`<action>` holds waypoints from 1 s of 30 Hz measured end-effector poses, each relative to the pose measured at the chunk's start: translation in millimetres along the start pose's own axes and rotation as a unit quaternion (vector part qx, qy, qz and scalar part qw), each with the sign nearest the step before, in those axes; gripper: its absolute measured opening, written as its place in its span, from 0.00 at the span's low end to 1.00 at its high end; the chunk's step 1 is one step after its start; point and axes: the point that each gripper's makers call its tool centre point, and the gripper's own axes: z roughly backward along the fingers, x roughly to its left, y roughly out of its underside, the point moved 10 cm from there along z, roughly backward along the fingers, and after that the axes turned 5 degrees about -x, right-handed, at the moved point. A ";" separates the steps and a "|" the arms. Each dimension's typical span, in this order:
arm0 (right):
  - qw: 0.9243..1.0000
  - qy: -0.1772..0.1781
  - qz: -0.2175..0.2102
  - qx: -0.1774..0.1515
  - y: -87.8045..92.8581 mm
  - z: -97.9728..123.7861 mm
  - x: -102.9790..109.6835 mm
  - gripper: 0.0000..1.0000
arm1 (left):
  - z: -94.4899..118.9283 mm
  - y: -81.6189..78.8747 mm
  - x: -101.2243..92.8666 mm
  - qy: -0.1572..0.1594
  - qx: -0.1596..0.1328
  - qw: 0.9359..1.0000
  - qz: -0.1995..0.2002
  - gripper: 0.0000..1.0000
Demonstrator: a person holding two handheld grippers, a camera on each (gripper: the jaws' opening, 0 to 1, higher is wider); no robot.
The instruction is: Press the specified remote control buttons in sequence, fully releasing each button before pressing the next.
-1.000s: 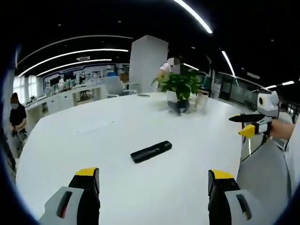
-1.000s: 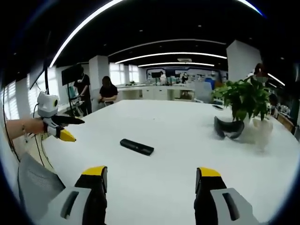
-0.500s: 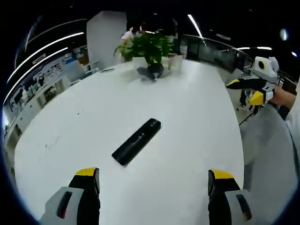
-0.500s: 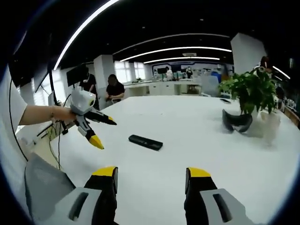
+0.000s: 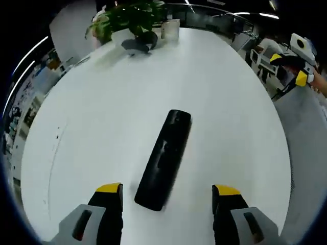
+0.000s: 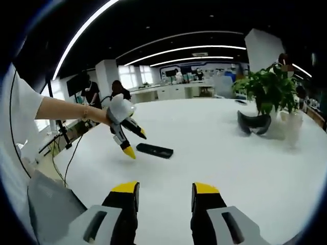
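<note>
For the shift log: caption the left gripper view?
Open left claw poised over black remote on white table.

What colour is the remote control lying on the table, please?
Black; the remote control shows best in the left gripper view, against the white table.

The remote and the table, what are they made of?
The remote looks like black plastic, mostly matte with a faint sheen along its top; its buttons are too blurred to judge. The table looks like a hard, smooth white top, maybe laminate, since it shows soft glare and a faint shadow under the remote.
</note>
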 end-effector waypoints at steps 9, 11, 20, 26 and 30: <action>1.000 -0.028 -0.011 0.003 2.4 -6.5 1.8 0.15 | -16.0 -15.5 8.7 0.034 0.035 0.998 -0.043 0.47; 0.999 -0.031 -0.012 0.003 1.9 -8.0 2.2 0.13 | -14.8 -20.1 11.6 0.027 0.036 0.998 -0.039 0.41; 0.999 -0.033 -0.016 0.008 2.5 -15.5 0.5 0.07 | -12.4 -17.6 6.0 0.025 0.037 0.996 -0.075 0.23; 0.999 -0.044 -0.002 0.024 6.3 -23.2 4.8 0.06 | -10.5 -12.1 -2.5 0.029 0.033 0.997 -0.063 0.22; 0.998 -0.052 0.004 0.031 7.9 -25.4 6.5 0.05 | -8.8 -6.3 -13.4 0.033 0.026 0.997 -0.070 0.22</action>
